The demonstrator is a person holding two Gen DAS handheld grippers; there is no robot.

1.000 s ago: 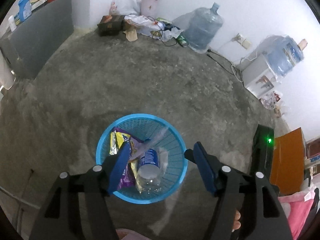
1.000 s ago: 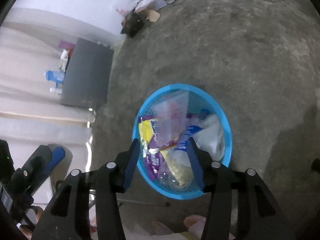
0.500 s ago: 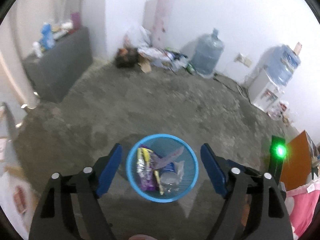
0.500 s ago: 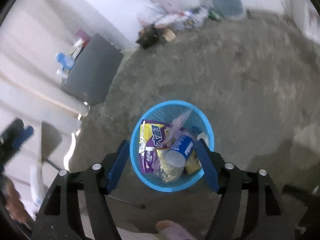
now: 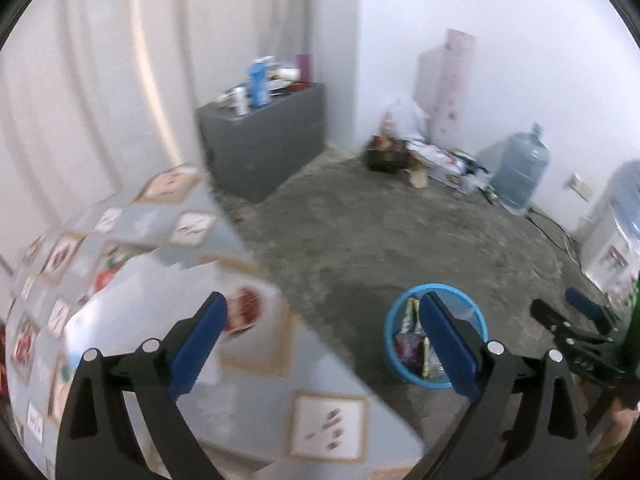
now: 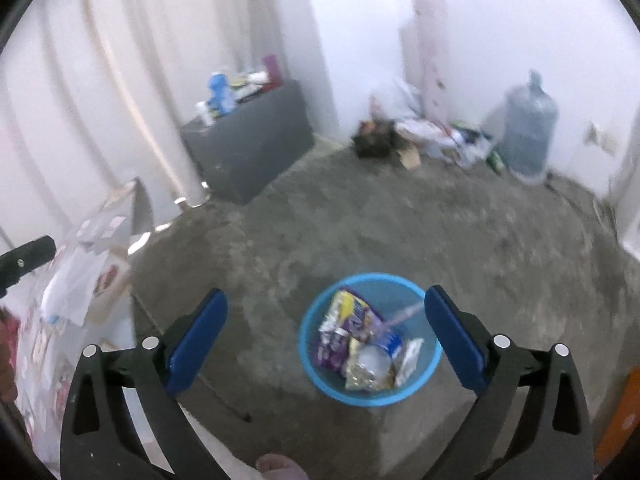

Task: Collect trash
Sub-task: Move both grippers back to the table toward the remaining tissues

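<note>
A: Can any lettering be read in either view?

B: None. The purple and yellow wrapper (image 6: pixel 347 330) in the blue basket (image 6: pixel 316 376) on the floor carries print, but blur leaves it illegible.

A: And the blue label on the clear bottle (image 6: pixel 380 354) beside that wrapper?

B: It shows white marks only; no word can be made out.

A: The patterned cloth (image 5: pixel 192 224) on the surface?

B: It bears framed pictures, with no readable text. The bottles on the grey cabinet (image 5: pixel 260 152) are too small and soft to read.
</note>
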